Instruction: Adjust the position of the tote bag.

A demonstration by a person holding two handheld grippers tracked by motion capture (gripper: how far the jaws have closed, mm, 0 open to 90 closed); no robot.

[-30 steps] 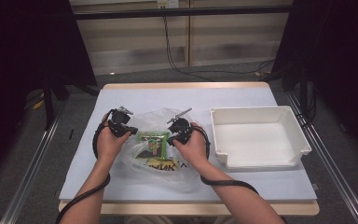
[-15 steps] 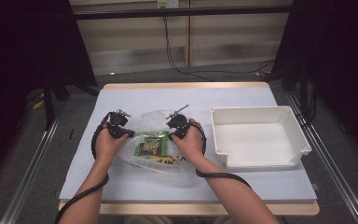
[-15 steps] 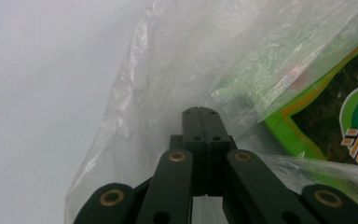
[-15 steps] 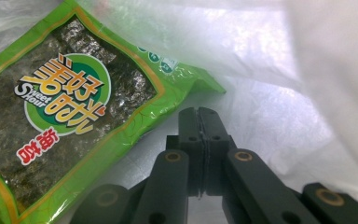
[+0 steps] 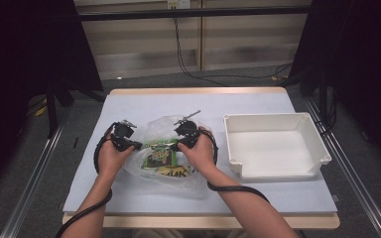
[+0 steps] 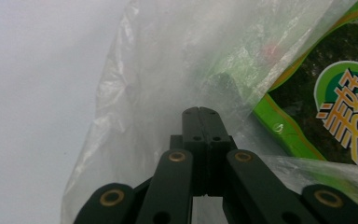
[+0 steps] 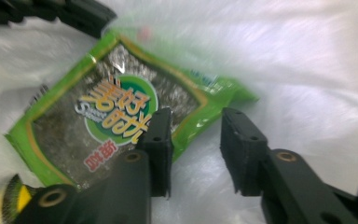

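a clear plastic bag (image 5: 166, 148) is seen lying on the pale-covered bench (image 5: 144, 106), between the two hands. inside it a green snack packet (image 5: 159, 154) is held, with printed characters on a round green and white label; below it, nearer the person, a second packet with yellow and black print (image 5: 171, 171) is seen through the film. the green snack packet is seen in the right gripper view (image 7: 107, 121) lying flat and slightly turned, and its corner is seen in the left gripper view (image 6: 340, 107) behind crumpled film of the bag (image 6: 168, 70).

the left tongs (image 5: 134, 145) are pressed together at the bag's left edge; in the left gripper view (image 6: 200, 114) the black jaws meet with the film gathered round their tips, so the bag is clamped there.

the right tongs (image 5: 178, 145) are placed at the bag's right side. in the right gripper view (image 7: 196, 135) the jaws stand apart, having just been opening, with the green packet's lower corner reaching between them; no pad is seen pressing on it.

a white plastic tray (image 5: 278, 121) stands to the right of the bag, well apart from it, and nothing is seen within its walls.
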